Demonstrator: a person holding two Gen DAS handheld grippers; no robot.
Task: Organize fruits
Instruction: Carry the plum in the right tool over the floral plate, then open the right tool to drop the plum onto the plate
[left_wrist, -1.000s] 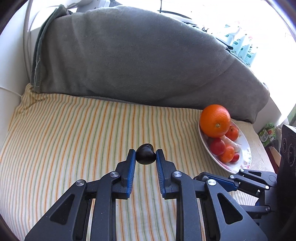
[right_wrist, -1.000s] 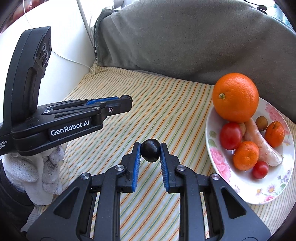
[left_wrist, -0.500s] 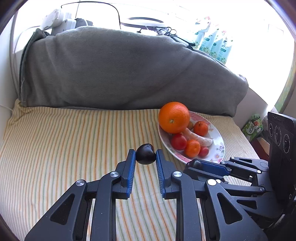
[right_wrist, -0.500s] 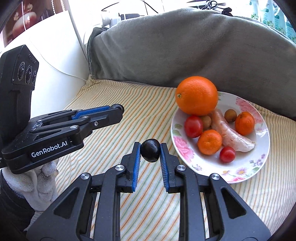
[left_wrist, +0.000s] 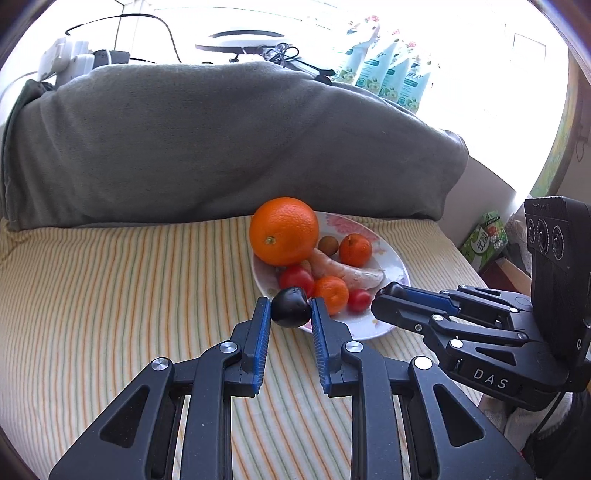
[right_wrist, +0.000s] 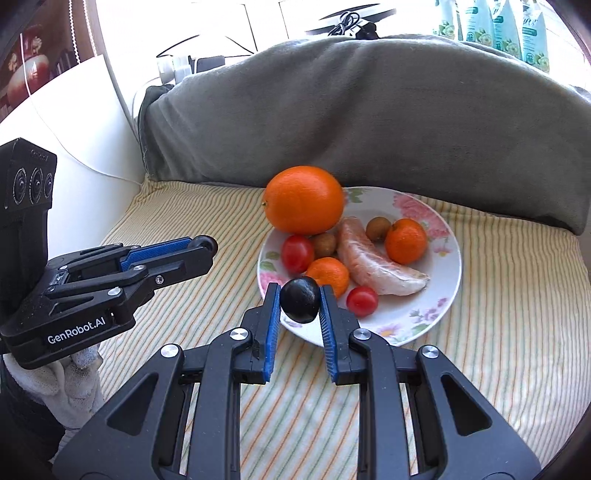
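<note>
My left gripper (left_wrist: 290, 303) is shut on a small dark round fruit (left_wrist: 291, 314), held just above the near rim of a flowered white plate (left_wrist: 391, 258). My right gripper (right_wrist: 300, 293) is shut on a second dark fruit (right_wrist: 301, 304) over the same rim. The plate (right_wrist: 439, 291) carries a big orange (right_wrist: 303, 199), two tangerines (right_wrist: 405, 240), two cherry tomatoes (right_wrist: 297, 253), small brown fruits and a pale pink peeled segment (right_wrist: 369, 258). Each gripper shows from the side in the other's view: the right gripper (left_wrist: 391, 293) and the left gripper (right_wrist: 205, 243).
The plate lies on a striped cloth (left_wrist: 110, 295) over a cushioned seat. A large grey blanket roll (left_wrist: 221, 147) rises right behind it. White wall and cables are at the left, bottles (left_wrist: 388, 70) and a bright window at the back. A gloved hand (right_wrist: 66, 373) holds the left gripper.
Both grippers have swung toward the plate, which now sits straight ahead and close under their tips. Each still pinches its dark fruit.
</note>
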